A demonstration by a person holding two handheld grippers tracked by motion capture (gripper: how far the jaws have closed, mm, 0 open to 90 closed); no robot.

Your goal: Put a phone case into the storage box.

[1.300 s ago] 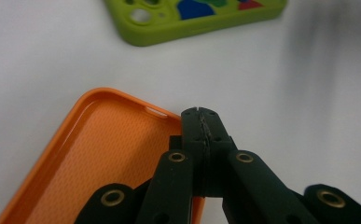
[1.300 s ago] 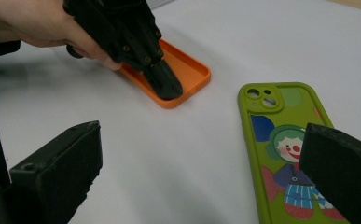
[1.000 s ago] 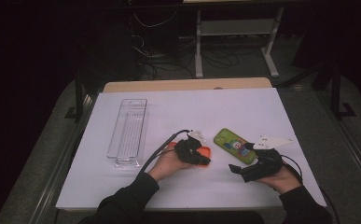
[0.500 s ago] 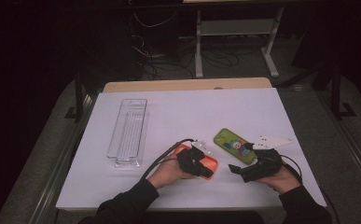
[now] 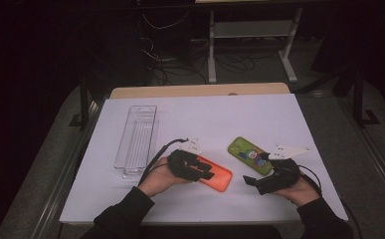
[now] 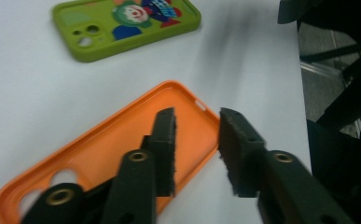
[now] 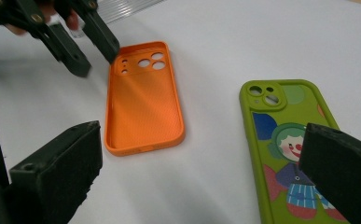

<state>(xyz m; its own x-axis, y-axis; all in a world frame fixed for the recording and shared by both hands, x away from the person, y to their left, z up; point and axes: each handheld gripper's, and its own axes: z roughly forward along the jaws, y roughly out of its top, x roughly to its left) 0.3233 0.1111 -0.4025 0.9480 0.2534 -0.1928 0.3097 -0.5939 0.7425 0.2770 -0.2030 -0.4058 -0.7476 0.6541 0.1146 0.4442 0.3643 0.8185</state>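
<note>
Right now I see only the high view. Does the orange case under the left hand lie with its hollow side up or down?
Observer: Hollow side up. The orange case shows its textured inside and its camera holes.
Operator: Does the left gripper hold it?
Observer: No. The left gripper has just been opening its jaws; they stand apart and clamp nothing.
Operator: And the green case?
Observer: The green case lies printed side up, with a clown figure; the right gripper is wide open near it.
</note>
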